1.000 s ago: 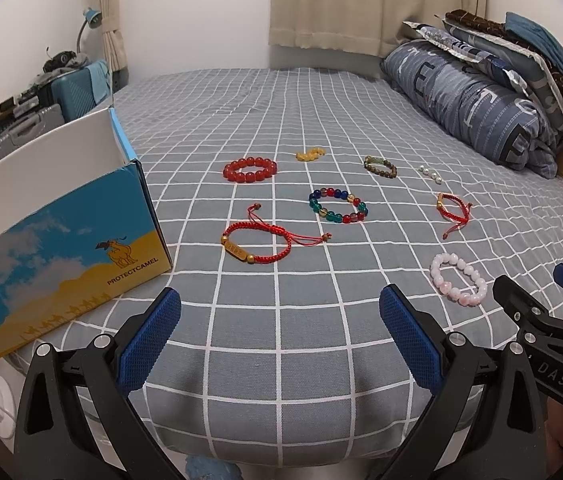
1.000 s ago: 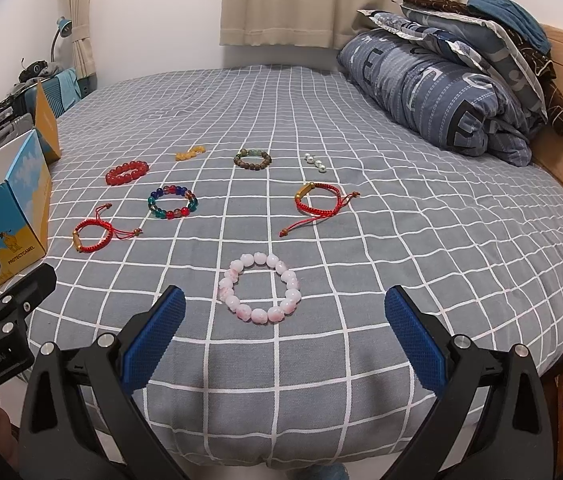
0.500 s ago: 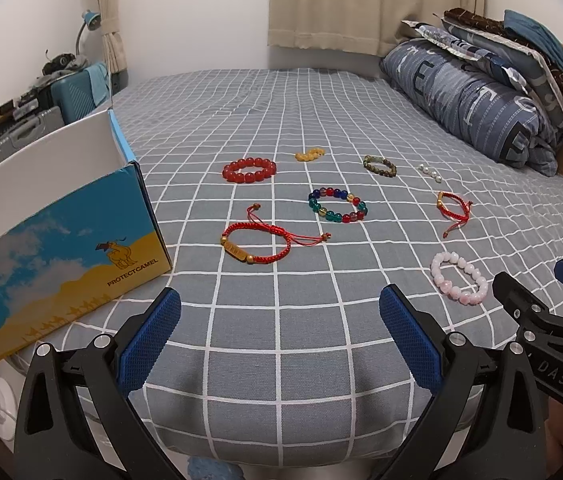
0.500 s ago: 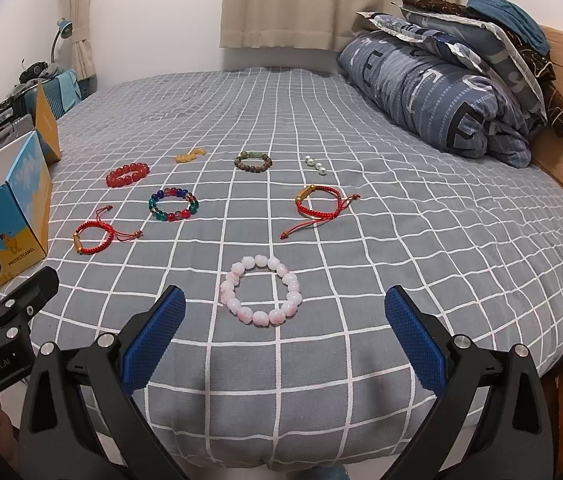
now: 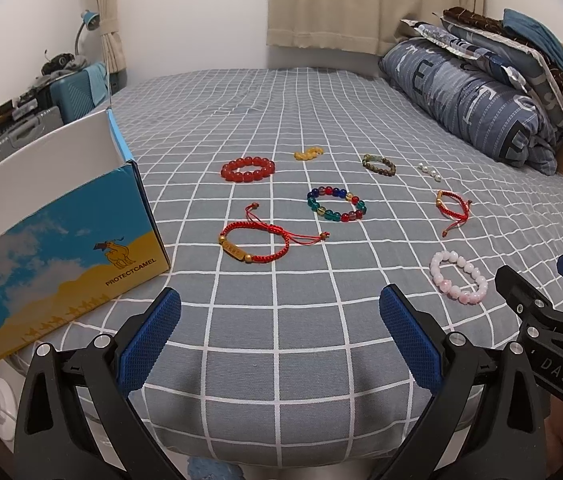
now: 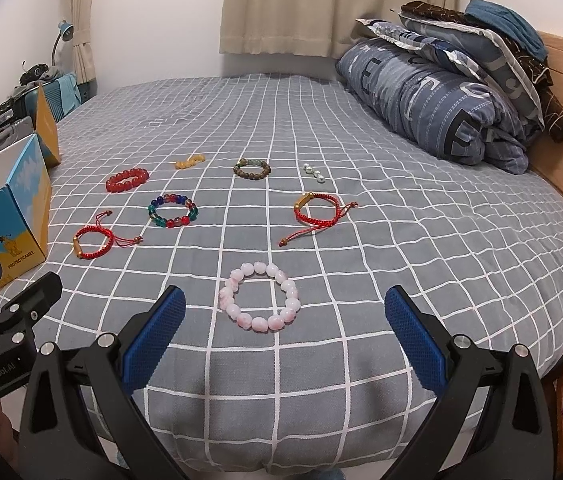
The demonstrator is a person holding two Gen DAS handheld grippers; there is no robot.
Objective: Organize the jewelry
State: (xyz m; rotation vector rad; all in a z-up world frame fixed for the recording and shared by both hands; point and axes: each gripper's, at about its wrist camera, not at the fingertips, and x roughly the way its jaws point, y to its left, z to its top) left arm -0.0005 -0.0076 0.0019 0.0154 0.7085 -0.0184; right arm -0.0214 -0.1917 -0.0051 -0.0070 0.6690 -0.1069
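At the near edge of the bed [image 6: 421, 240] we held both grippers, the left gripper [image 5: 279, 326] and right gripper [image 6: 283, 326], jaws wide and empty. Just ahead of the right one lay the pink bead bracelet [image 6: 259, 298]; a red cord bracelet [image 5: 253, 242] lay ahead of the left, beside the open box [image 5: 61, 240] at the near left corner. Farther in lay the multicolour bracelet [image 5: 336, 204], the red bead bracelet [image 5: 247, 169] and loose pearls [image 6: 314, 172]. We judged that soft bedding could let beads roll or cords snag. Open sheet stretched towards the far edge; folded quilts [image 6: 433, 92] crowded the right side.
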